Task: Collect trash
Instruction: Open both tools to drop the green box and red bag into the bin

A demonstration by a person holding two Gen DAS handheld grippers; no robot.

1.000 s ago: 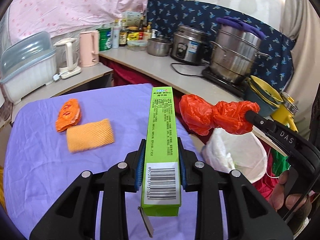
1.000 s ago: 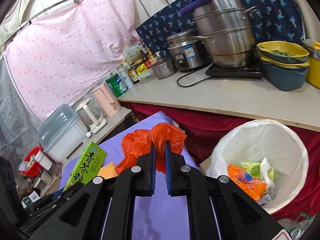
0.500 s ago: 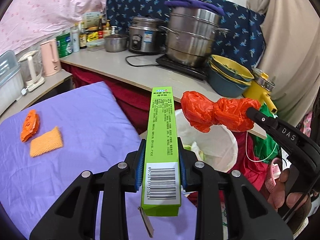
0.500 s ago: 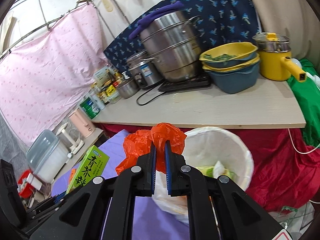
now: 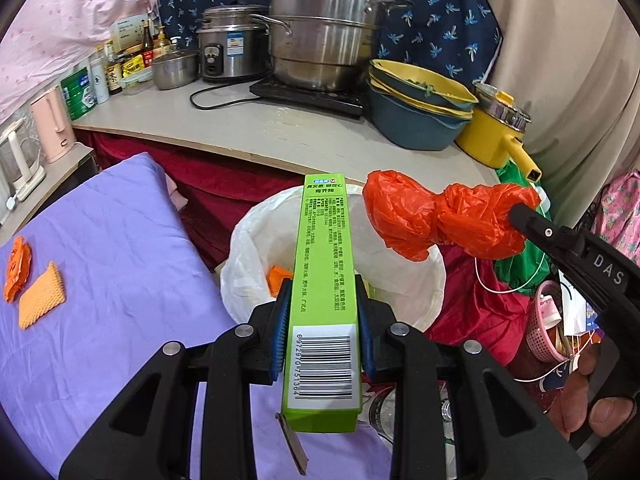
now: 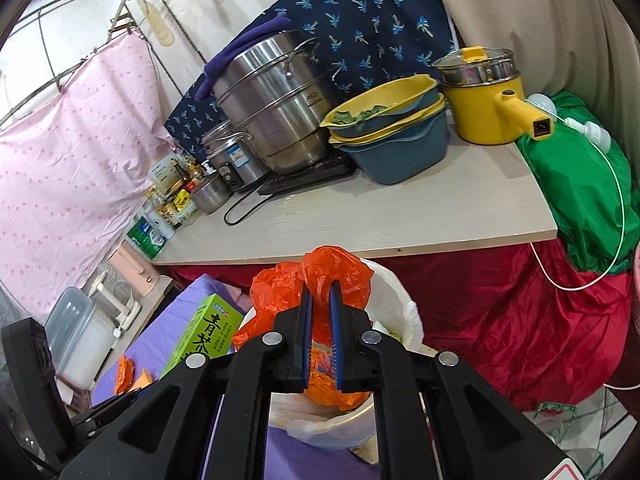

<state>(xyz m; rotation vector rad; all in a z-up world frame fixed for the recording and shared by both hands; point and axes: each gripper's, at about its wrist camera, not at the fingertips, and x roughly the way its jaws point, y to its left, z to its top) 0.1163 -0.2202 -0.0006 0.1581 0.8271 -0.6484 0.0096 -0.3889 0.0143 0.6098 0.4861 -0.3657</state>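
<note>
Left gripper: I've clamped the green box, long axis pointing far, over the lined bin.
Right gripper: pinching the orange bag, nearer the bin's far right rim.

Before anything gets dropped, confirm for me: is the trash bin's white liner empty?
No. In the left wrist view the white liner already holds an orange scrap, seen just left of the green box.

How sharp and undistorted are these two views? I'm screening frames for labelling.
Left wrist view: sharp, the green box barcode is legible; the counter edge bows from fisheye. Right wrist view: equally crisp, dark corner vignette, the counter tilted, soft even light.
</note>
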